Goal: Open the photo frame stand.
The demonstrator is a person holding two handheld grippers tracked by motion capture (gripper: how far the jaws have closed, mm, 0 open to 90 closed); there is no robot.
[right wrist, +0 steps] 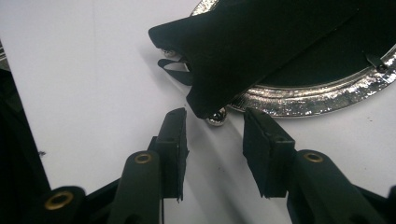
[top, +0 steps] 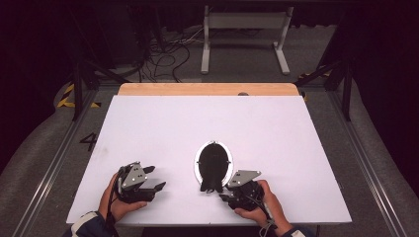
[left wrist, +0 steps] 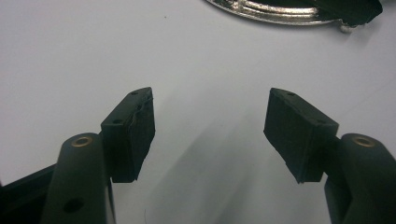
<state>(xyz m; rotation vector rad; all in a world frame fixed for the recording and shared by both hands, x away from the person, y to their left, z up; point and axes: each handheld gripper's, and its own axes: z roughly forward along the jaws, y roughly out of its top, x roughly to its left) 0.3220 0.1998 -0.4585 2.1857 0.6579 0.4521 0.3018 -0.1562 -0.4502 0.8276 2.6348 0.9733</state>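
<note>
Right tool [right wrist: 215, 133] beside face-down oval frame [right wrist: 322, 100]

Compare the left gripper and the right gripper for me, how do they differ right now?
The left gripper has jaws spread wide over bare table; the right gripper has a narrower gap. The left sits apart from the oval silver picture frame; the right is right at its black stand. Both are open, holding nothing.

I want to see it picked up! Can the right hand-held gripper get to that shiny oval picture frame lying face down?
Probably yes. The right hand-held gripper has its jaws open right in front of the oval picture frame, by the black stand flap, with bare white table between them and nothing blocking.
</note>
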